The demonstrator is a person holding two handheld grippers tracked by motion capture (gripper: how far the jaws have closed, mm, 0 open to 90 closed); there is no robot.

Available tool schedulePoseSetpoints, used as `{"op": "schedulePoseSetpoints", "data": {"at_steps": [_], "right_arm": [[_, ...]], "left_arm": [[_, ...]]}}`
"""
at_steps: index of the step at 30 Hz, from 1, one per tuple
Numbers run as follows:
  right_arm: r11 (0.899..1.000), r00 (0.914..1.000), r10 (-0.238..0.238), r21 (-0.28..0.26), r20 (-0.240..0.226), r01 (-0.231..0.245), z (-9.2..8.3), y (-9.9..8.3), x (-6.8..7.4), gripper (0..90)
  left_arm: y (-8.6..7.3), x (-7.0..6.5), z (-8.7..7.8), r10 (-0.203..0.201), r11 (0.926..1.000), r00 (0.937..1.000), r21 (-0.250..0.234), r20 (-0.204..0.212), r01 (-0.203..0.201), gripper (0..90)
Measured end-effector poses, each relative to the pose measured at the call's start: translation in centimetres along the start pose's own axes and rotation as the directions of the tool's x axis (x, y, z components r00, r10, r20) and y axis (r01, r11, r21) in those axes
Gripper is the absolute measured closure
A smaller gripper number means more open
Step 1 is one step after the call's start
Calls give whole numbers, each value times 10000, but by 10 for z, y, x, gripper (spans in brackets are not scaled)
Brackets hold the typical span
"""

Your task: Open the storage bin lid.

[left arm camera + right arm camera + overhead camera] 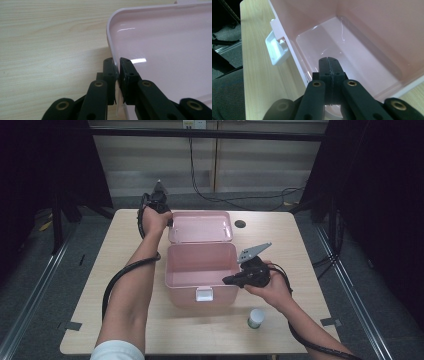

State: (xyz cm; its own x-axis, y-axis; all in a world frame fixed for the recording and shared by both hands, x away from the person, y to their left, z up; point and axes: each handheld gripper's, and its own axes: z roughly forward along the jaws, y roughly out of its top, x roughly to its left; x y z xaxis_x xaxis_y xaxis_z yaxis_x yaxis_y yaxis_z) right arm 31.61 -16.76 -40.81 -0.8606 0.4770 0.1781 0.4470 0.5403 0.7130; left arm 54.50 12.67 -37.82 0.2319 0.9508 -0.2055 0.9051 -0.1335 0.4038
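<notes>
A pink plastic box (186, 296) stands open in the middle of the table, its lid (200, 226) folded back flat behind it. My left gripper (169, 222) is at the lid's left edge. In the left gripper view the left gripper (117, 67) is shut on the thin rim of the lid (170, 45), one jaw outside and one inside. My right gripper (226, 281) is at the box's right front corner. In the right gripper view the right gripper (329, 62) is shut with nothing between the jaws, just over the box's hollow inside (367, 32).
A white latch (204, 293) hangs on the box's front wall, also seen as the latch (277, 48). A small white bottle with a green band (255, 318) stands near the table's front right. A dark round hole (240, 224) lies in the tabletop behind the lid. Cables trail from both grippers.
</notes>
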Motion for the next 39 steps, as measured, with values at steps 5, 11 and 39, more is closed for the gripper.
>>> {"op": "schedulePoseSetpoints", "data": {"at_steps": [5, 11, 39], "right_arm": [[10000, 10000, -19, 2, -25, 19, 0, 0, 1, 900], [10000, 10000, -20, 4, 3, 20, 0, 0, 2, 900], [9999, 9998, -123, 95, 129, 122, 2, 3, 7, 900]], "left_arm": [[-1, 1, 1, 1, 10000, 10000, -8, 66, -1, 836], [-3, 1, 1, -1, 10000, 10000, -13, 73, 1, 834], [-13, 6, -5, -19, 10000, 9999, -83, 117, 20, 682]]}}
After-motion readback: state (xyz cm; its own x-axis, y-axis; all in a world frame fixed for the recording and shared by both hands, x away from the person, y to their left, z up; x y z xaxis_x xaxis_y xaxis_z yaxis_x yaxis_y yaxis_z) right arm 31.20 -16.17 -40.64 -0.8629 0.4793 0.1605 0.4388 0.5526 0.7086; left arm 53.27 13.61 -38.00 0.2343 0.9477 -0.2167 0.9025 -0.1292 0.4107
